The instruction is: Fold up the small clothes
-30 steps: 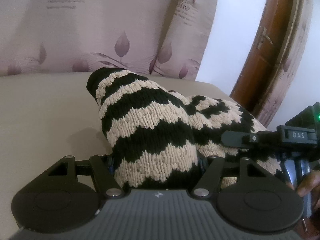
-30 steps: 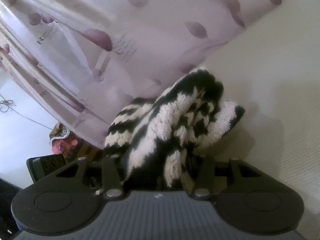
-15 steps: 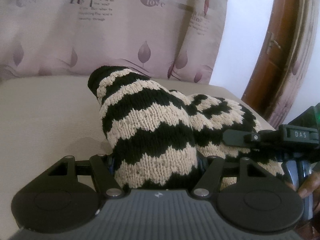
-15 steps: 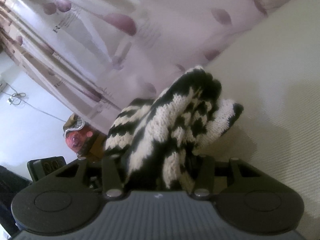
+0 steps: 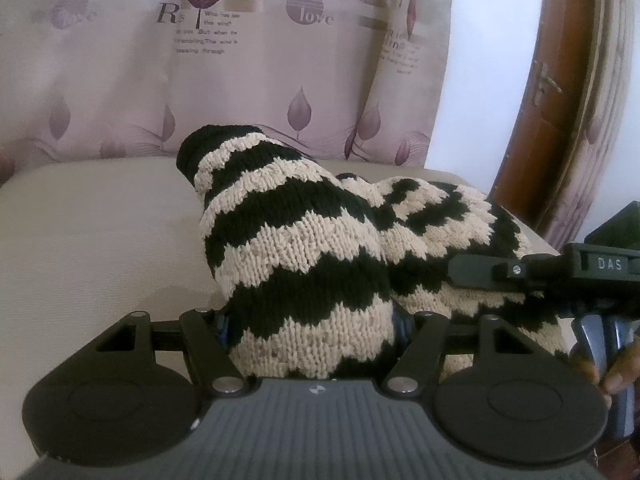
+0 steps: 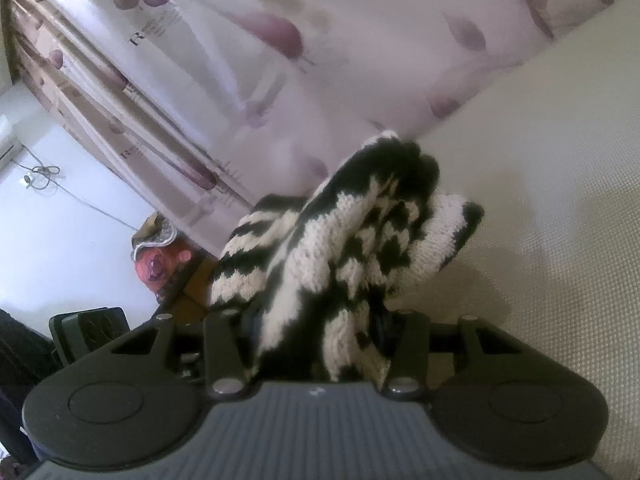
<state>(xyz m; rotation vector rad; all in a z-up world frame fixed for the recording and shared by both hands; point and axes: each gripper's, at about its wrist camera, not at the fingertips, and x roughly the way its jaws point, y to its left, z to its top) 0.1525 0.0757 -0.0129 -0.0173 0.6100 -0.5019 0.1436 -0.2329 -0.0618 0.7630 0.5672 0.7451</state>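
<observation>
We hold knitted garment (image 5: 304,264) in both grippers; left gripper (image 5: 312,340) jaws clamped on one bunched end, right gripper (image 6: 320,344) jaws clamped on other end (image 6: 340,248)

Garment lifted, sagging onto beige table (image 5: 100,240); bulk runs forward from left jaws and rightward toward right gripper body (image 5: 560,276), just beside; long axis runs between our two grips

Judging next move: draw ends apart, lay flat, both equally near

Around: leaf-print curtain (image 5: 240,80) close behind, brown door (image 5: 560,100) at right; curtain may crowd forward swing

The knitted garment (image 5: 304,264) hides both grippers' jaws; the curtain (image 6: 280,60) is motion-blurred.
</observation>
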